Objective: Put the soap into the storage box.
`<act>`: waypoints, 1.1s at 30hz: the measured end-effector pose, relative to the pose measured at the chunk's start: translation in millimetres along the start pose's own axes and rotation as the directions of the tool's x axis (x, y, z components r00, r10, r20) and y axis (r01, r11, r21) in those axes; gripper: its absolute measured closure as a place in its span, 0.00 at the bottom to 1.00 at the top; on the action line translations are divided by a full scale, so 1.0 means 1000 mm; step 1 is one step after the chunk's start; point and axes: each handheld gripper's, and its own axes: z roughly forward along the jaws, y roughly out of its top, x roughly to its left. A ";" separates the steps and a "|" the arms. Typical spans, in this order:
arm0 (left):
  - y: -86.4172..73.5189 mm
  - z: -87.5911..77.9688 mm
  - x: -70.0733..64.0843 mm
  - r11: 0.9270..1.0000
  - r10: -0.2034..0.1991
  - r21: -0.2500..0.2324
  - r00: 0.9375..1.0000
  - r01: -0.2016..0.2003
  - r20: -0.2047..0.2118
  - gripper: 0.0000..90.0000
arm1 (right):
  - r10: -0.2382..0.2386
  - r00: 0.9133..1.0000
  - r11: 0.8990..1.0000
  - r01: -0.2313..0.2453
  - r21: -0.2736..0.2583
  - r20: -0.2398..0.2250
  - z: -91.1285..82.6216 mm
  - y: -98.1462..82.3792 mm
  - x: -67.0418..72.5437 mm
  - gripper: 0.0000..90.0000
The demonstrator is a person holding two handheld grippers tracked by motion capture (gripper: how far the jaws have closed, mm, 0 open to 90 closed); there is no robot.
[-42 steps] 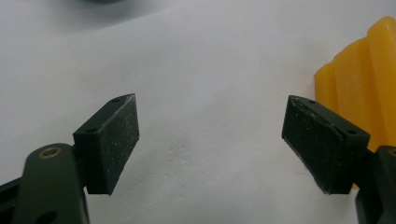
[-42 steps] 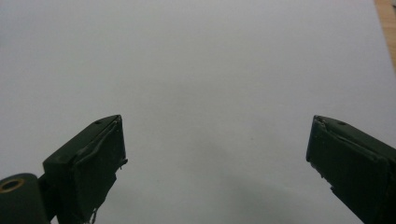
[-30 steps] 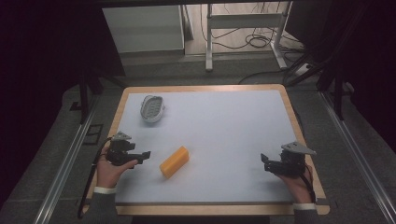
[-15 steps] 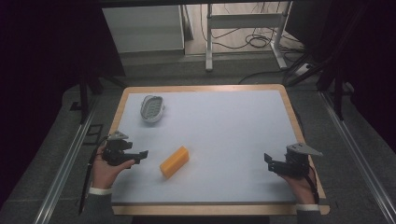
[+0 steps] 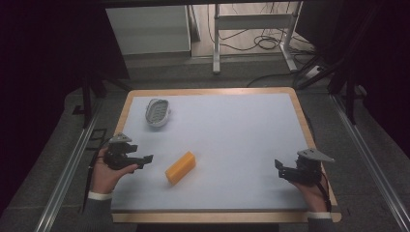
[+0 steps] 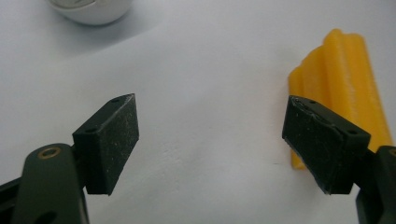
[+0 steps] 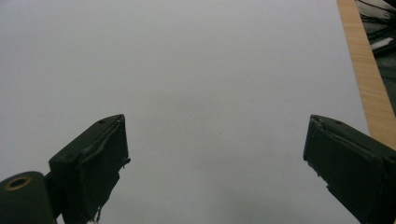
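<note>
1. The yellow block (image 5: 180,167) lies flat on the white counter (image 5: 232,130), in the left half of it and toward the near edge, with its long side turned at a slant.
2. In the left gripper view the yellow block (image 6: 345,93) shows ridges along its length, and it sits just behind the right jaw, not between the jaws.
3. The left hand-held gripper (image 5: 145,159) is near the block, on its left side, and does not touch it. Its jaws are spread wide, released, with bare counter between them.
4. A white oval dish (image 5: 157,112) stands farther back on the left, well apart from the block.
5. The right hand-held gripper (image 5: 279,167) hovers near the right near corner, well apart from the block. Its jaws are also wide apart and grasp nothing.
</note>
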 end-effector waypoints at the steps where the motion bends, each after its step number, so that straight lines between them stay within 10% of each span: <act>1: 0.001 -0.001 0.000 1.000 0.005 0.001 1.000 -0.005 0.000 0.21 | 0.007 1.000 1.000 -0.007 -0.001 0.003 0.000 0.000 0.000 0.07; 33: 0.032 -0.007 -0.027 0.994 0.105 0.030 0.994 -0.105 0.006 0.21 | 0.003 1.000 1.000 -0.003 0.002 0.018 -0.002 -0.001 -0.002 0.07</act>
